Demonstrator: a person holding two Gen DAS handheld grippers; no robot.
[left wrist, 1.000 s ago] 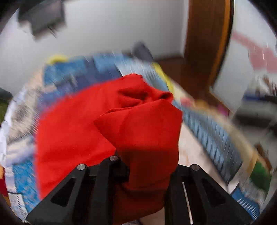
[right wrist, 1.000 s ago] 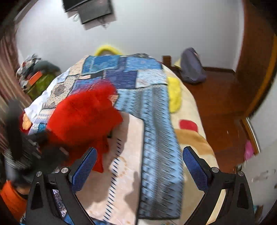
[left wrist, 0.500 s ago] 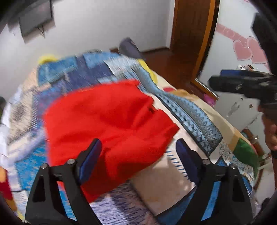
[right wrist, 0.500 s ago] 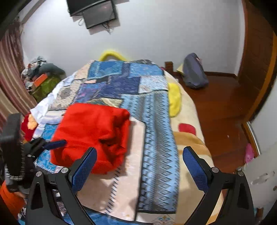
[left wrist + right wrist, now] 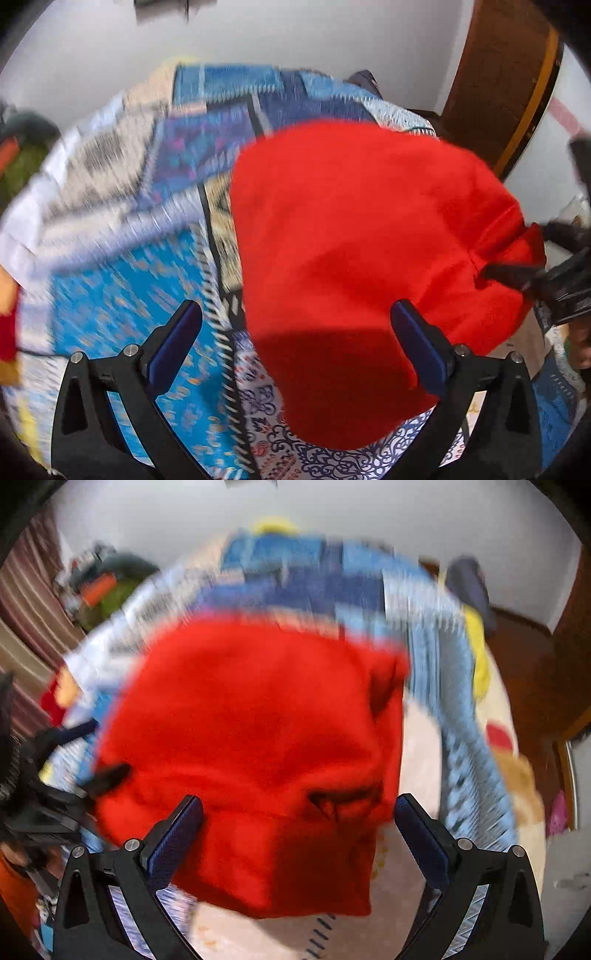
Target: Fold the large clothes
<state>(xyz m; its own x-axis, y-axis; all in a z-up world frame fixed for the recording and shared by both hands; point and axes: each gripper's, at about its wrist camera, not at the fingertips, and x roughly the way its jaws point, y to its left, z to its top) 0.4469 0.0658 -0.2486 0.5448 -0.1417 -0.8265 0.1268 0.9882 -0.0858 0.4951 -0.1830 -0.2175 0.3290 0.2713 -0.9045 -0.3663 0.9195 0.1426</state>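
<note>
Left gripper [image 5: 295,332] jaws opening, right gripper [image 5: 299,819] spread wide, nothing pinched. Red garment [image 5: 258,738] lying bunched on patchwork bedspread [image 5: 122,280]; best pinching 2 outer corners, then folding flat.

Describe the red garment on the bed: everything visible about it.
The red garment is plain bright red, a soft matte cloth with no print showing. It lies in a loosely folded, rounded bundle on the patterned blue bedspread, with creases and small dark pockets along one side and a shaded near edge. Blur hides seams and details. Each hand-held gripper frames it with wide jaws, the left hand-held gripper opening and the right hand-held gripper open; neither's pads press on it.
</note>
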